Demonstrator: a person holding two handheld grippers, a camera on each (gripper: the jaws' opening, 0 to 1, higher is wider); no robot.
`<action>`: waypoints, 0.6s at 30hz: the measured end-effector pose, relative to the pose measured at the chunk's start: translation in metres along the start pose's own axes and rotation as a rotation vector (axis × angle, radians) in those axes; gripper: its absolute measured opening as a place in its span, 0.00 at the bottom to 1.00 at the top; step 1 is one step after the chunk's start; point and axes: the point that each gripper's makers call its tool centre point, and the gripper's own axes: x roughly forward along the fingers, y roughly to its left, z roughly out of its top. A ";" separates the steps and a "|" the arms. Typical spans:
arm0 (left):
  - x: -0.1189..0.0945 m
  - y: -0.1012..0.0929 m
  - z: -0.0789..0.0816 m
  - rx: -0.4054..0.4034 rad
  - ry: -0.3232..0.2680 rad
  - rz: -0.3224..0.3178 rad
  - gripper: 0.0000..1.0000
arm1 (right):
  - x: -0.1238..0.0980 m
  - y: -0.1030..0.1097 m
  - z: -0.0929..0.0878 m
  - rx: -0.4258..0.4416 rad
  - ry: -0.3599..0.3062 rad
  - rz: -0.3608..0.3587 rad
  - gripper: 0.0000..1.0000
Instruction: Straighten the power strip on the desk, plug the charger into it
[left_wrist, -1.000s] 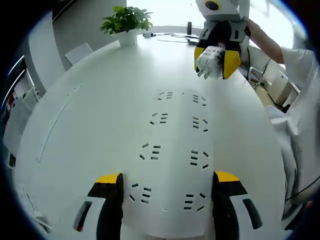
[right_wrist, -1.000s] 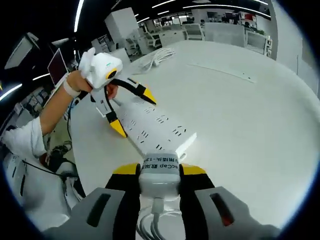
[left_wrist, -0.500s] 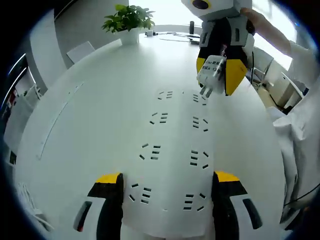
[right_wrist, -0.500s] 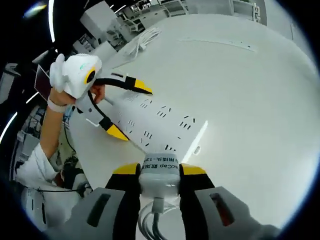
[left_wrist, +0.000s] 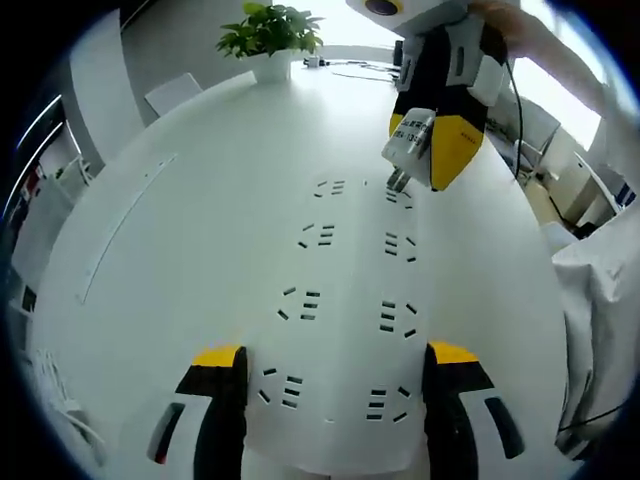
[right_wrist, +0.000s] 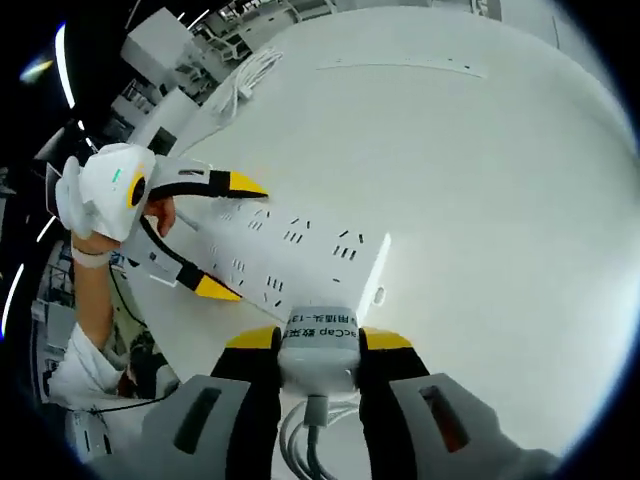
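Charger poised over the far end of the strip.

The yellow-tipped right gripper (right_wrist: 320, 345) pinches a small white plastic block charger (left_wrist: 408, 143), now lower than a second ago, prongs just above the end sockets of the long white matte power strip (left_wrist: 345, 300) lying flat on the smooth white desk (left_wrist: 180, 260). The left gripper (left_wrist: 332, 385), jaws spread, straddles the strip's near end. The right gripper view shows the charger's white cable (right_wrist: 300, 440).

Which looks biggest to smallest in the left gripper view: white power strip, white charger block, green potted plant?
1. White power strip, by far the largest.
2. White charger block and green potted plant look about alike; the plant stands farther off, so ranking them is unsure.
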 end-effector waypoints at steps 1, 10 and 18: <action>0.000 -0.001 0.000 -0.007 0.005 0.005 0.72 | 0.000 0.001 -0.001 0.001 0.006 -0.004 0.28; -0.001 -0.004 0.001 -0.015 0.033 0.033 0.70 | 0.002 -0.002 -0.001 0.005 0.103 -0.087 0.28; -0.002 -0.005 0.001 -0.014 0.039 0.052 0.69 | 0.002 -0.004 0.000 0.005 0.171 -0.152 0.28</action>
